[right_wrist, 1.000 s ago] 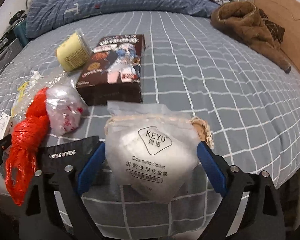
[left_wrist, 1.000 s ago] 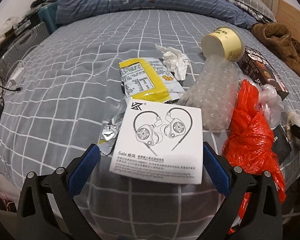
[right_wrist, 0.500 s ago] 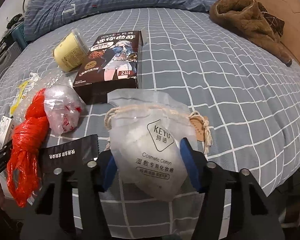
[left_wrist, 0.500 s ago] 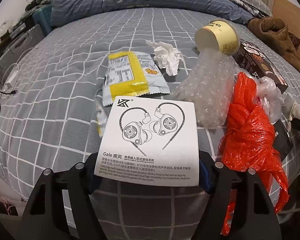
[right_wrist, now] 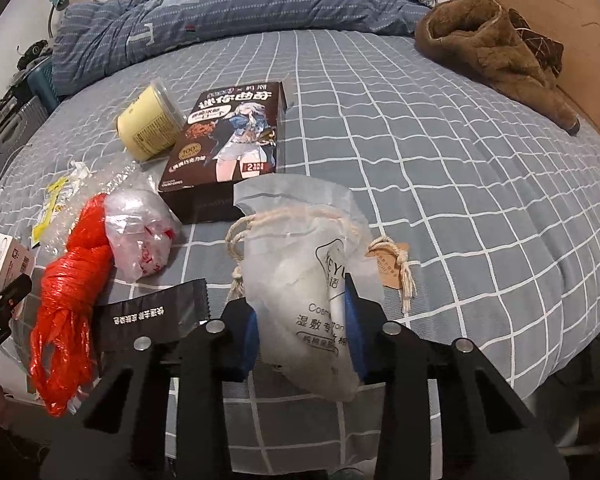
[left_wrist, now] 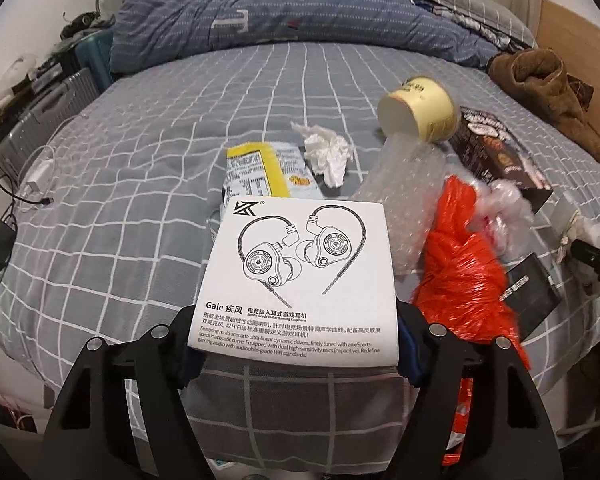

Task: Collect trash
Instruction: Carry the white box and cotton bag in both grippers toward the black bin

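Over on the left, the left gripper (left_wrist: 296, 356) has clamped the near edge of a flat white cardboard earphone box (left_wrist: 300, 276) printed with a line drawing of earbuds. The box tilts up off the grey checked bedsheet (left_wrist: 140, 160); it looks light and stiff, so an edge pinch like this should carry it, though a thin edge could pivot or slip.

Beyond it lie a yellow snack wrapper (left_wrist: 260, 172), a crumpled white tissue (left_wrist: 326, 152) and a knotted orange plastic bag (left_wrist: 460, 264), all limp things best taken by a bunched fold.

To the right, the right gripper (right_wrist: 302, 328) has just been closing and now squeezes a translucent white drawstring pouch of cotton pads (right_wrist: 300, 280) at the bed's near edge. The pouch dents between the blue pads: soft, light and slick, probably safest held around its middle.
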The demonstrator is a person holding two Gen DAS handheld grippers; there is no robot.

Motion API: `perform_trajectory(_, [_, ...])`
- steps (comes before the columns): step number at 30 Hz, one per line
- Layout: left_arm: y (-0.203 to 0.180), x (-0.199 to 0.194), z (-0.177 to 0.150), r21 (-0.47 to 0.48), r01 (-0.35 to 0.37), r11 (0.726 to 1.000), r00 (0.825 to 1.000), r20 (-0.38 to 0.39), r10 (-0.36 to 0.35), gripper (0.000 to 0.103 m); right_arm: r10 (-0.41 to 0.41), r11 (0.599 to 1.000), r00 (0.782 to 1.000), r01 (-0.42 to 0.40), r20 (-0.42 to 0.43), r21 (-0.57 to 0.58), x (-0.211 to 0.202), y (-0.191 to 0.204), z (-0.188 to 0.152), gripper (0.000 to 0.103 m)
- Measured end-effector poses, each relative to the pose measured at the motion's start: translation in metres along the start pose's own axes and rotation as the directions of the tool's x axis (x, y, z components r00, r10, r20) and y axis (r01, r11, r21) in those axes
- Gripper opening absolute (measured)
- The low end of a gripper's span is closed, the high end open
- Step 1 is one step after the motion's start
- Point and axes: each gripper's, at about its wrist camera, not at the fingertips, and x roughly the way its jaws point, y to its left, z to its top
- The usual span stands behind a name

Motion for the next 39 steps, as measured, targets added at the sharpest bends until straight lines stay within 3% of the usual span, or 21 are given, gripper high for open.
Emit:
perform_trajectory(20, [-0.009,-0.044,0.001,-0.011,0.031,0.999,0.997,0.073,-0.030,0.072,0.017,0.999,0.990,-0.012,0.137,-0.038,-0.067,0.010,-0.014,0.031])
perform_trajectory(39, [-0.015,-0.079,-0.036,-0.029,0.082,0.996,0.994,0.075,-0.080,0.071,0.080,0.990,0.978,-0.056,0.191,-0.127,-0.112,0.051,-0.045,0.031])
